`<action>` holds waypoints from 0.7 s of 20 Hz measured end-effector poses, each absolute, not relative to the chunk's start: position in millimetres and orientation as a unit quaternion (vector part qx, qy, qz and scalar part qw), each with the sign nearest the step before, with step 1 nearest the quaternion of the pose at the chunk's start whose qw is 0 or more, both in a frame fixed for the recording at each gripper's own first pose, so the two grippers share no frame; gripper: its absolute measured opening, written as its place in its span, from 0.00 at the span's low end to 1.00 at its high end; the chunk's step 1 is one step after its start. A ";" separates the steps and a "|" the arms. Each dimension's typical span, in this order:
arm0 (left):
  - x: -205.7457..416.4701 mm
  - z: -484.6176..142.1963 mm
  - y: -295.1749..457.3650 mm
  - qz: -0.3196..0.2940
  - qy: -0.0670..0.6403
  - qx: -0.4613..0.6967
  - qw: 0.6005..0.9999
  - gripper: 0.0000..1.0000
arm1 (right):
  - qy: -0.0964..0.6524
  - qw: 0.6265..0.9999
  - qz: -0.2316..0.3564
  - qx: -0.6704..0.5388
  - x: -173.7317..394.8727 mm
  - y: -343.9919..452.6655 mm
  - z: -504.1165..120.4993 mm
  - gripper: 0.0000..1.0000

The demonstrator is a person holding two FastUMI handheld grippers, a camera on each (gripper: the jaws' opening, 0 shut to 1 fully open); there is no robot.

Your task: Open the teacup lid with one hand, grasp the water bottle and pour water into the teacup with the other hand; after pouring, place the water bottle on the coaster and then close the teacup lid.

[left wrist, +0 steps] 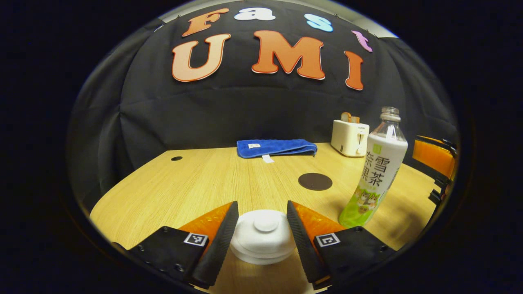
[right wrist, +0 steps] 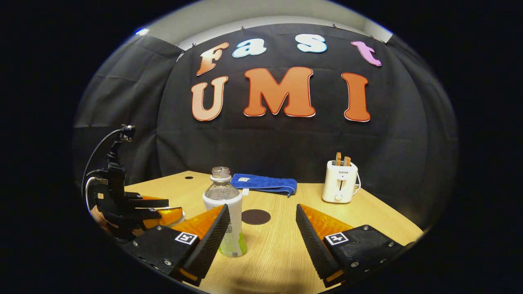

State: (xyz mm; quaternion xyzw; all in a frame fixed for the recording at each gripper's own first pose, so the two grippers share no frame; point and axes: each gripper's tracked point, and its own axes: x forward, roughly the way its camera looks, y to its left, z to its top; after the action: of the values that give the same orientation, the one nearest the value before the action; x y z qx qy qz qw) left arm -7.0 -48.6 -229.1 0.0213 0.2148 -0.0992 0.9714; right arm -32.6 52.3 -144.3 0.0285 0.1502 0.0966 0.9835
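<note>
The bench (left wrist: 196, 179) is seen to be pale wood with a fine grain and a matt finish, and a dark, matt round coaster (left wrist: 315, 181) lies on it at 12 o'clock from the glossy white lid (left wrist: 263, 234). The water bottle (left wrist: 376, 171) is clear plastic wrapped in a smooth printed sleeve. A blue towel (left wrist: 276, 147) of nubby cloth and a smooth cream plastic toaster (right wrist: 338, 182) are seen at the back, and the tongs (right wrist: 261, 234) have ribbed black matt pads (right wrist: 212, 237) on orange backing.
</note>
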 end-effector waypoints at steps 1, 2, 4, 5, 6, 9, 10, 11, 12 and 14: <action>-5.1 -227.9 -50.6 -0.102 0.211 0.026 0.972 0.78 | 0.152 0.983 0.097 0.030 -32.8 52.8 -145.9 0.97; -4.2 -225.9 -51.1 -0.104 0.208 0.033 0.972 0.75 | 0.155 0.983 0.097 0.030 -33.6 53.5 -147.4 0.98; -6.0 -225.8 -49.7 -0.105 0.210 0.045 0.971 0.66 | 0.158 0.982 0.100 0.032 -34.0 56.3 -149.7 0.98; -5.5 -225.4 -53.9 -0.109 0.208 0.045 0.971 0.60 | 0.160 0.981 0.100 0.032 -34.2 57.2 -150.8 0.98; -4.0 -224.8 -55.2 -0.110 0.207 0.042 0.971 0.52 | 0.162 0.981 0.101 0.031 -34.8 58.4 -152.1 0.98; 3.0 -227.1 -53.8 -0.101 0.203 0.040 0.973 0.43 | 0.165 0.980 0.104 0.026 -34.0 60.6 -152.6 0.97; -4.6 -222.6 -53.8 -0.105 0.209 0.037 0.972 0.31 | 0.166 0.980 0.107 0.026 -34.9 62.6 -154.0 0.98; -3.9 -223.3 -52.6 -0.102 0.207 0.037 0.972 0.30 | 0.168 0.979 0.109 0.025 -35.2 64.5 -156.1 0.98; -2.9 -220.9 -50.8 -0.100 0.204 0.036 0.973 0.31 | 0.172 0.978 0.114 0.025 -35.9 67.4 -157.7 0.98; -1.7 -211.4 -47.9 -0.095 0.190 0.031 0.977 0.30 | 0.180 0.976 0.124 0.026 -37.0 73.7 -164.3 0.98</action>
State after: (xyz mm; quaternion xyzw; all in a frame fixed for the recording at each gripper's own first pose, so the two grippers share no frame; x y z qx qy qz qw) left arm -1.7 -47.9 -211.4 0.0306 0.1901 -0.0953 0.9766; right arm -37.0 73.7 -164.3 0.0260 0.1800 0.1235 0.9755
